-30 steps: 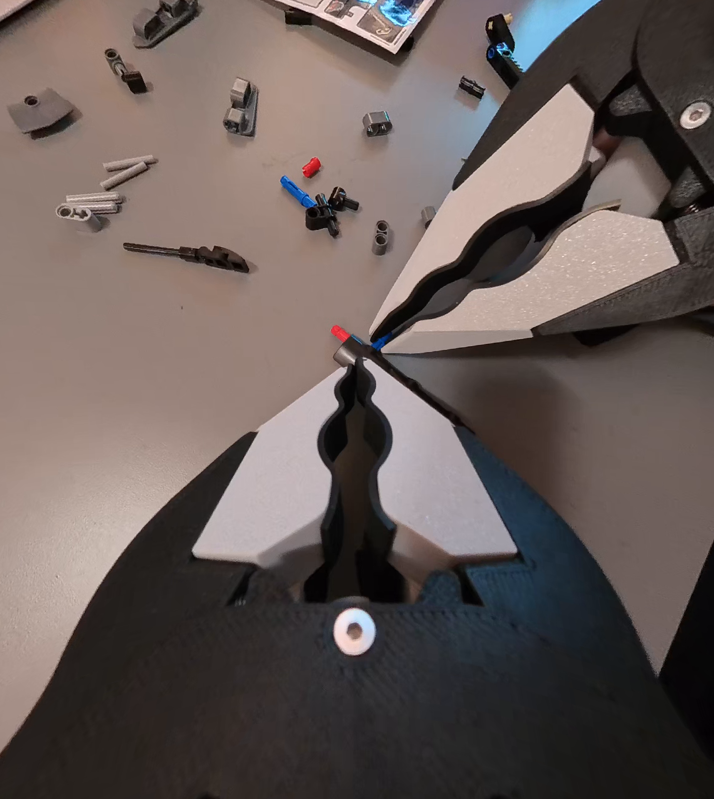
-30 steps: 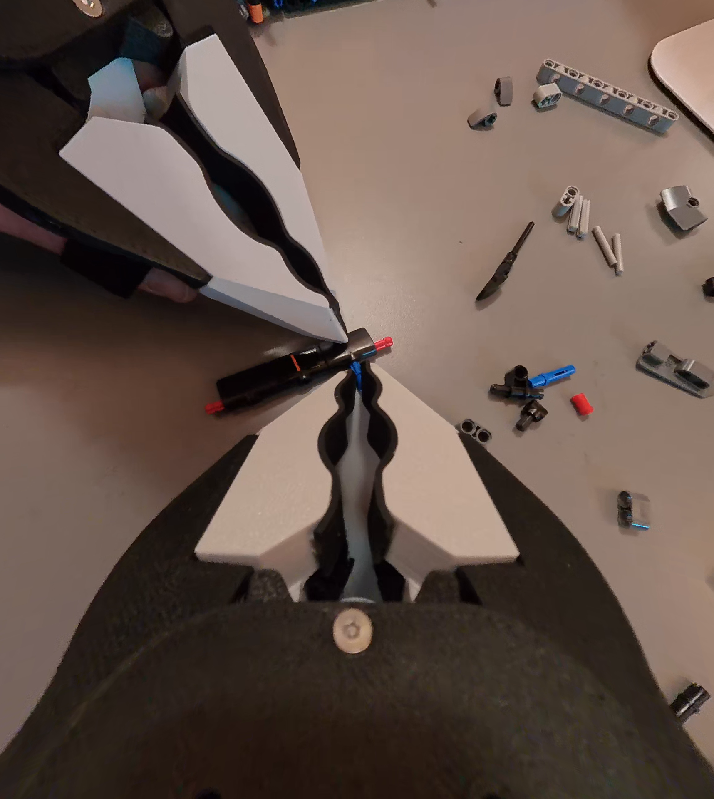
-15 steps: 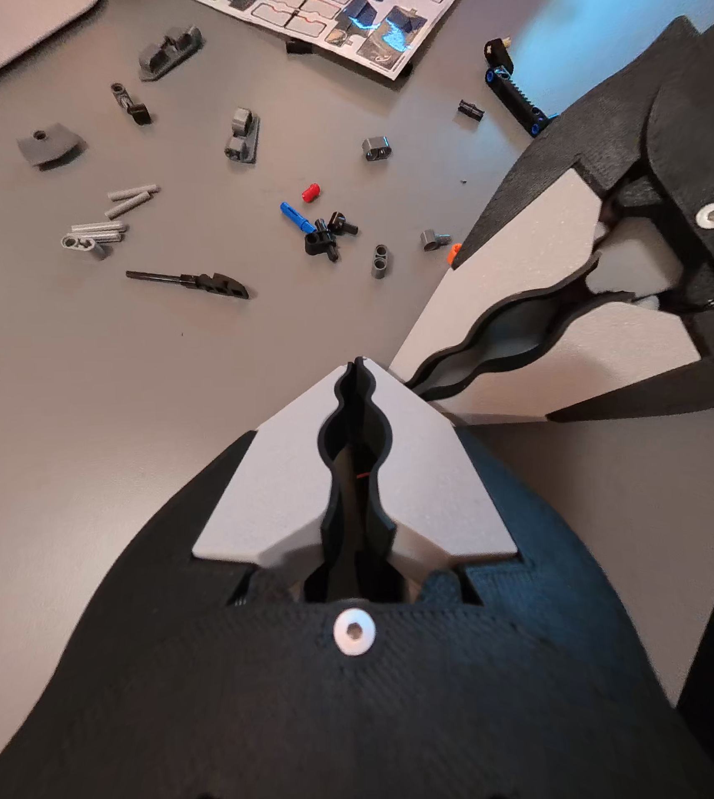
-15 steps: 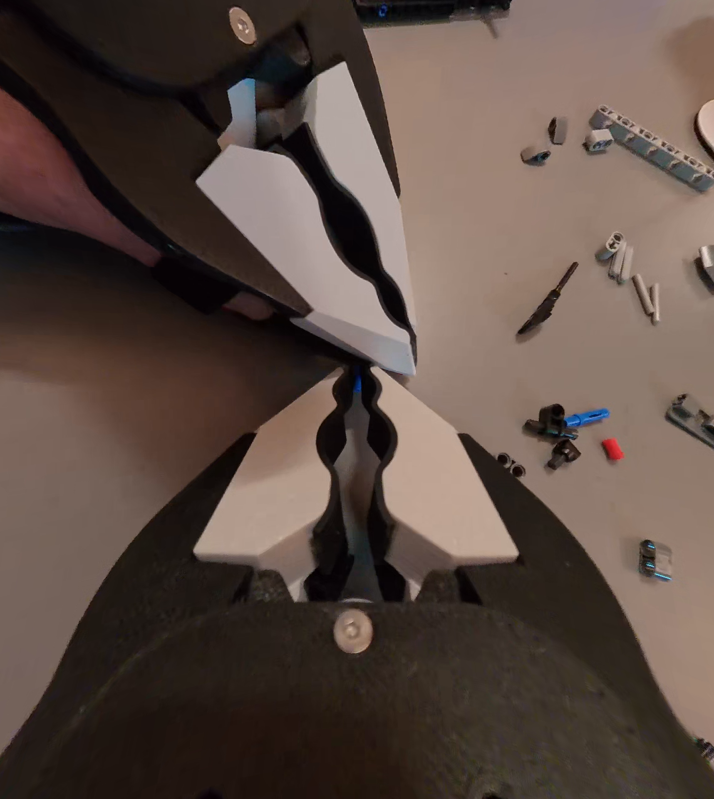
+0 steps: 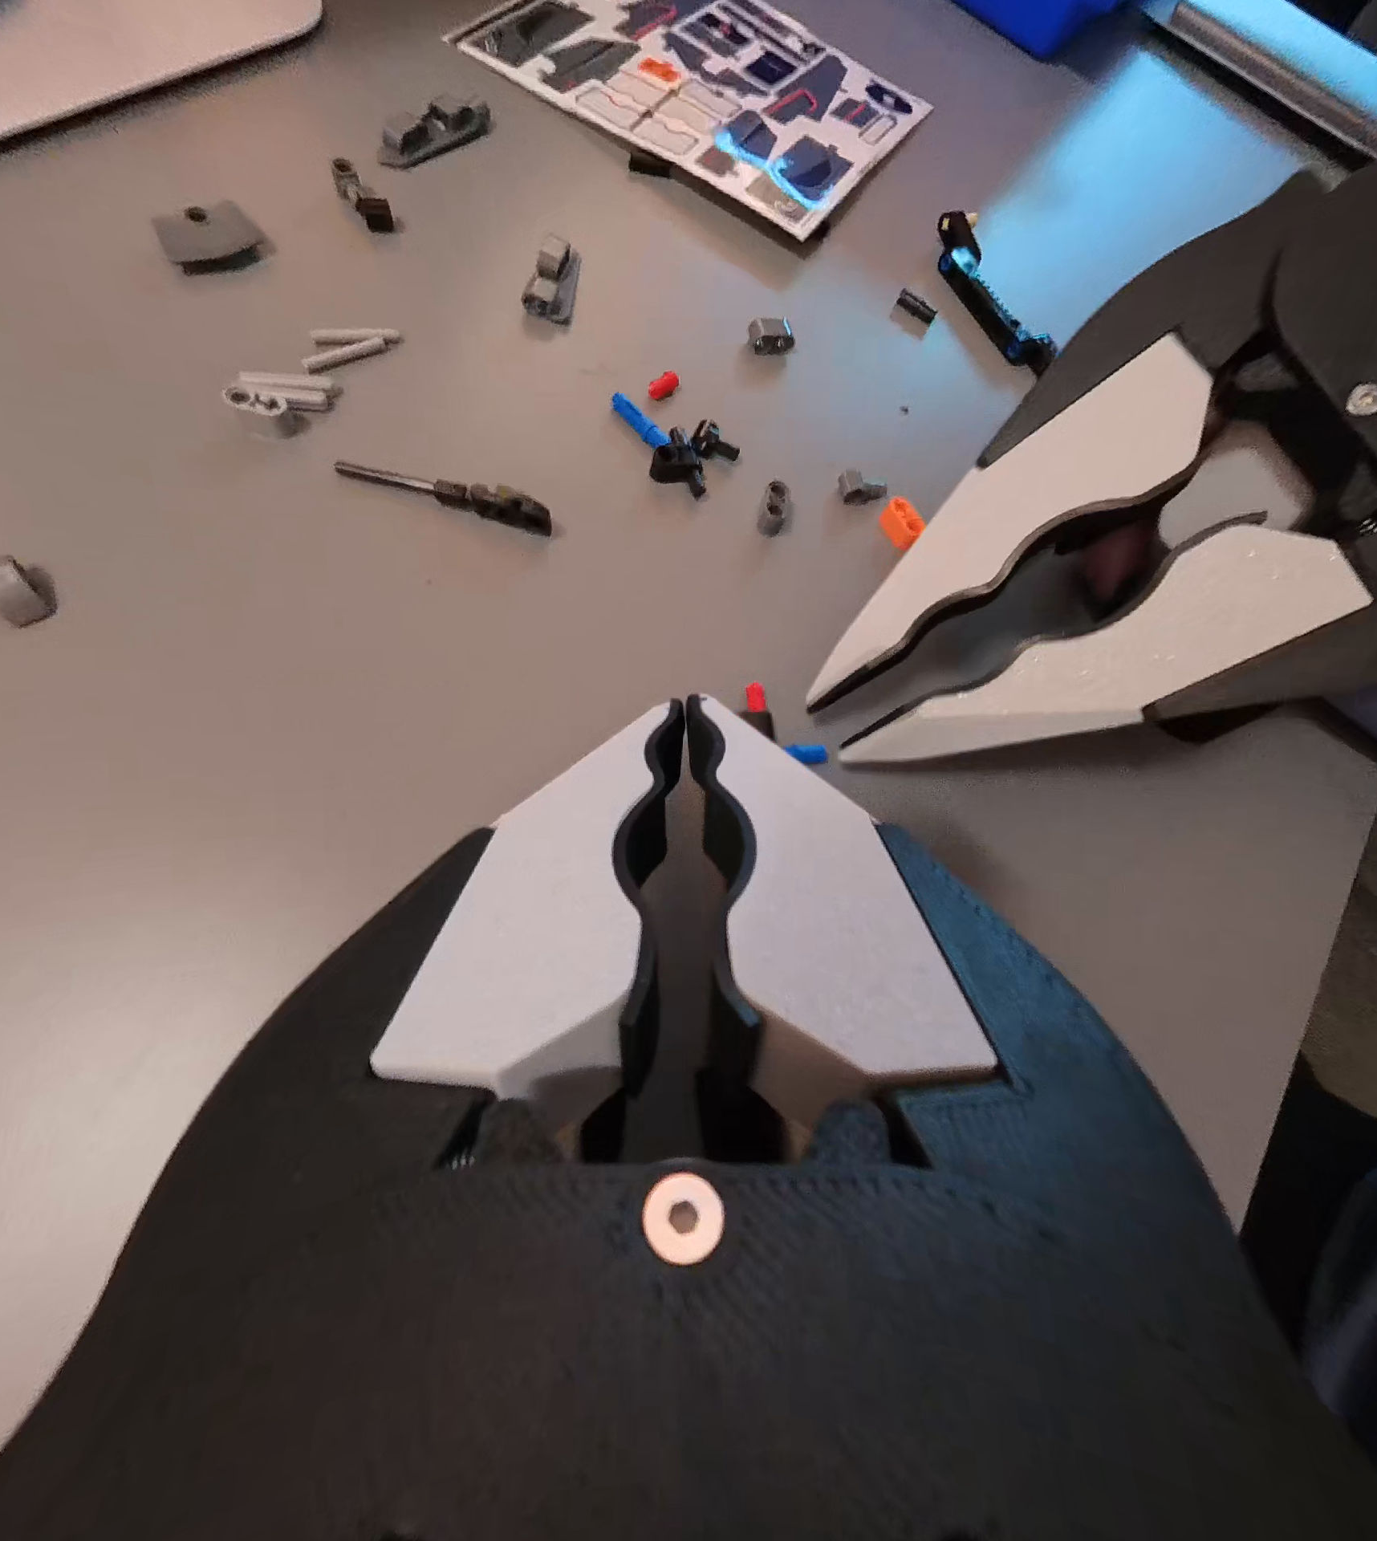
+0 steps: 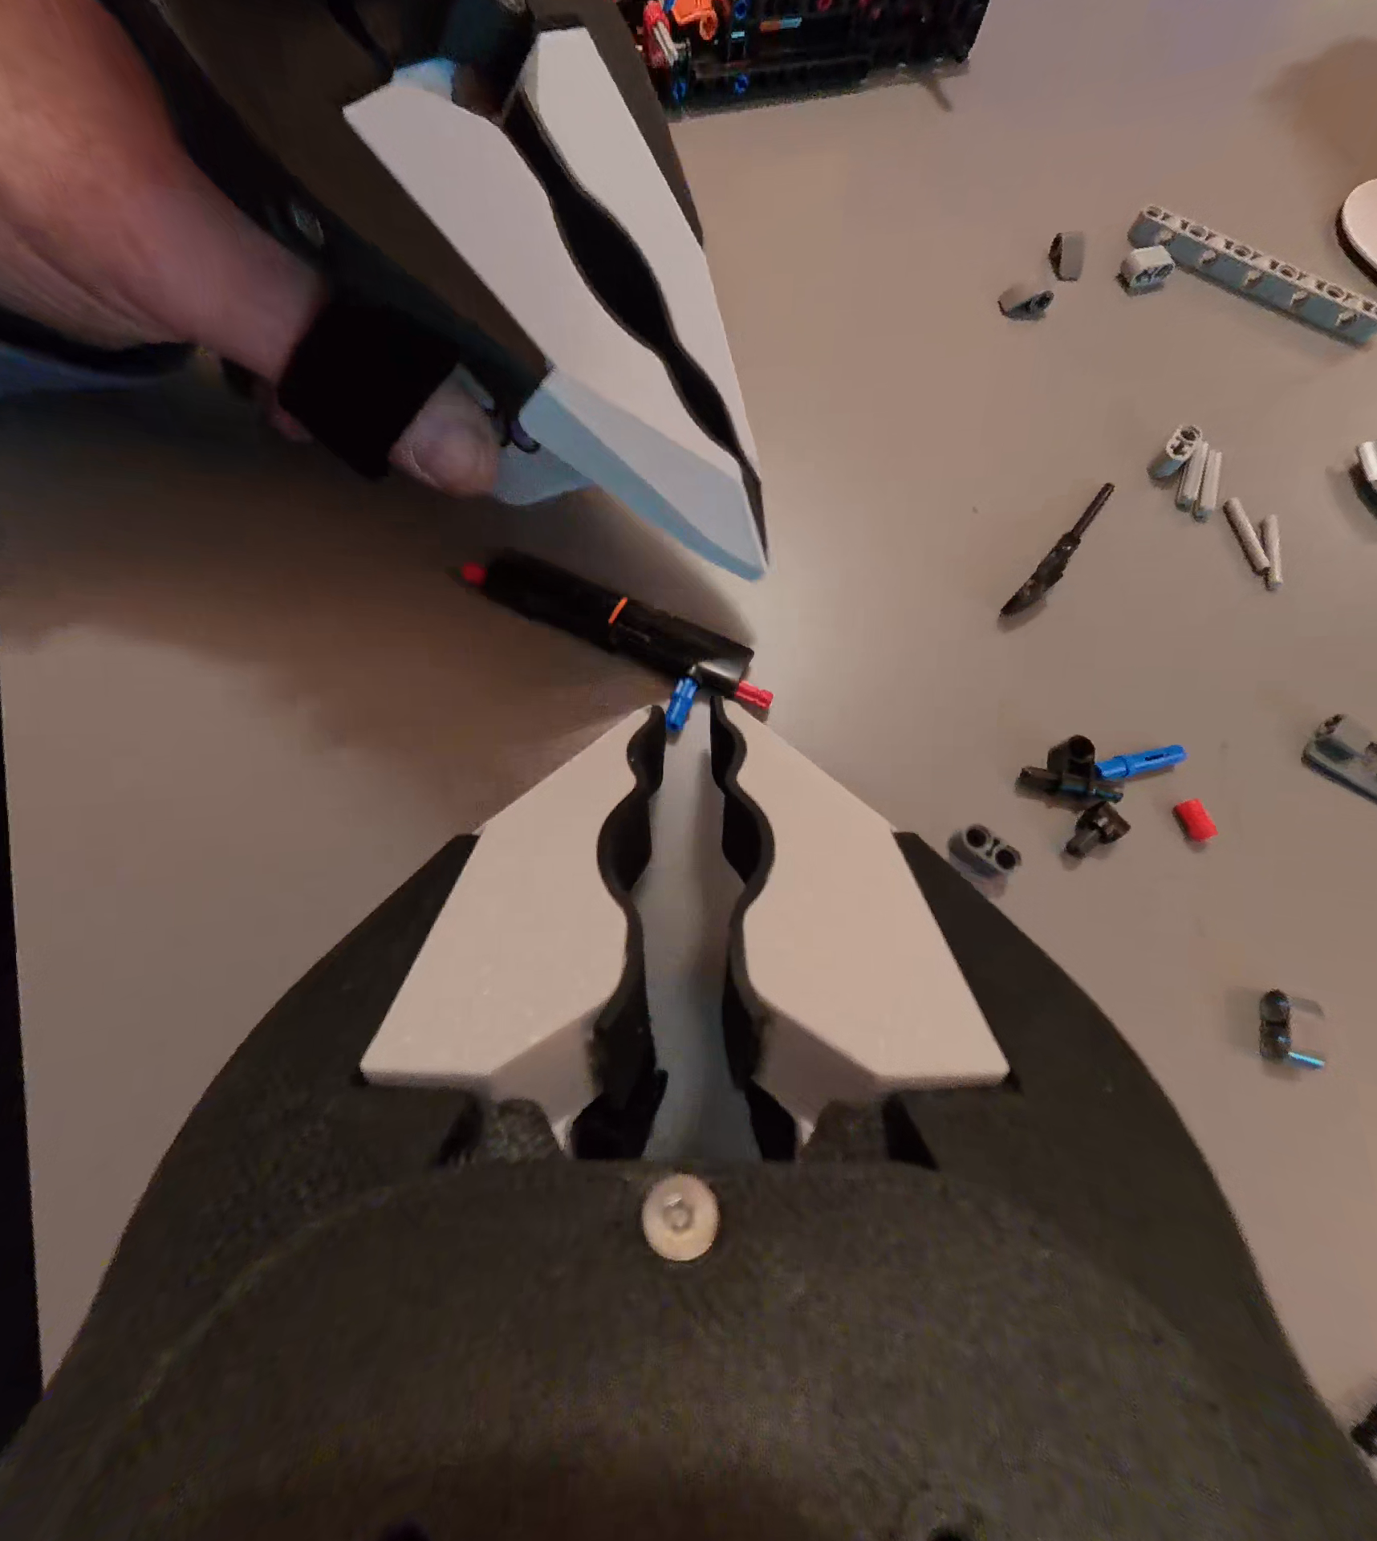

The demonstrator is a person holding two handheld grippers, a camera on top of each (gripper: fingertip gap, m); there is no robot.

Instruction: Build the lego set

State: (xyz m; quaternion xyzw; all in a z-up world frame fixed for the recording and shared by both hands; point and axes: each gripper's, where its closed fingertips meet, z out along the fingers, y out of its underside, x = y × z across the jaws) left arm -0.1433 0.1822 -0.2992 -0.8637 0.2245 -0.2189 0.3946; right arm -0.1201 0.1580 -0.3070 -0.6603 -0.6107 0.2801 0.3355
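A black rod-shaped lego assembly (image 6: 585, 613) lies on the grey table with a red pin (image 6: 752, 694) at its near end and a blue pin (image 6: 678, 707) sticking out sideways. My right gripper (image 6: 683, 717) is open, its tips either side of the blue pin without gripping it. My left gripper (image 6: 756, 542) hovers just above and beyond the assembly, shut and empty. In the left wrist view the left gripper (image 5: 681, 709) shows closed tips. The red pin (image 5: 754, 695) and blue pin (image 5: 806, 753) peek out beside the right gripper (image 5: 825, 734).
Loose parts lie scattered: a blue pin with black connectors (image 6: 1085, 775), a red bush (image 6: 1194, 817), a black blade piece (image 6: 1056, 554), grey axles (image 5: 310, 367), an orange piece (image 5: 900, 521), a long grey beam (image 6: 1260, 283). A sticker sheet (image 5: 693, 108) and a larger black build (image 6: 810, 42) sit at the back. My left and right fingertips are right by each other. The red bush (image 6: 1194, 817) is about equally far from each gripper, around 12 cm. Look for it in the left wrist view (image 5: 665, 386) too.
The left gripper let go of the black assembly and lifted off; the assembly now lies on the table. The right gripper opened off the blue pin and backed away slightly.
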